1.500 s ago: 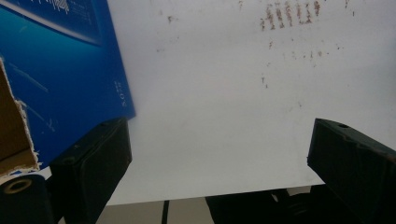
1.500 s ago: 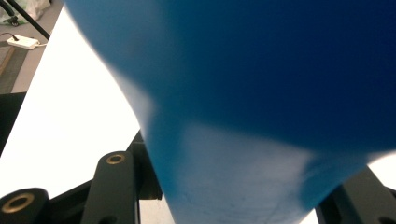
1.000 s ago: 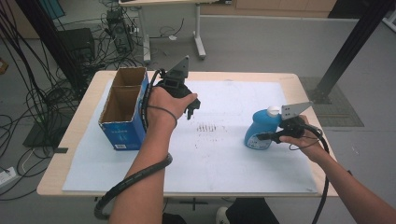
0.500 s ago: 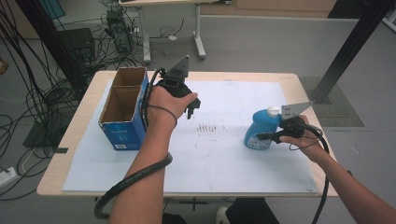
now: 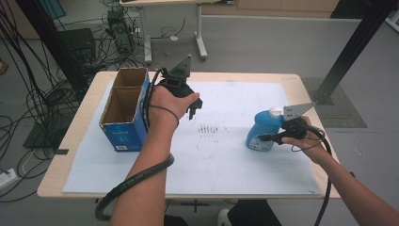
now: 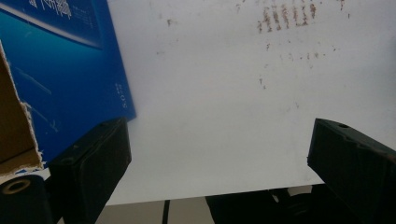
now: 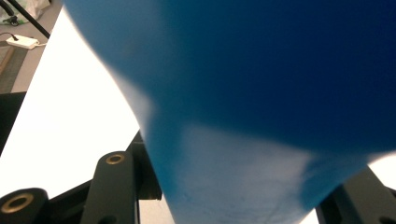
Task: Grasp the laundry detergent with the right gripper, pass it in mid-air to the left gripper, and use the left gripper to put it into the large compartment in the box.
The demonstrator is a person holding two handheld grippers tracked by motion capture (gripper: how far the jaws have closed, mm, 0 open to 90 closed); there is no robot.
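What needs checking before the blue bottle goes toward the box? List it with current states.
1. Right gripper closed on the blue bottle: ok; the bottle sits between its fingers in the right gripper view.
2. Bottle's white cap on: ok.
3. Cardboard box upright and open-topped: ok.
4. Left gripper open beside the box, holding nothing: ok.
5. Grip firm enough to lift: cannot tell.

One blue bottle (image 5: 261, 132), one open cardboard box (image 5: 123, 109), one white sheet (image 5: 226, 155), one table (image 5: 70, 155) and two grippers: left (image 5: 193, 110), right (image 5: 270, 138).
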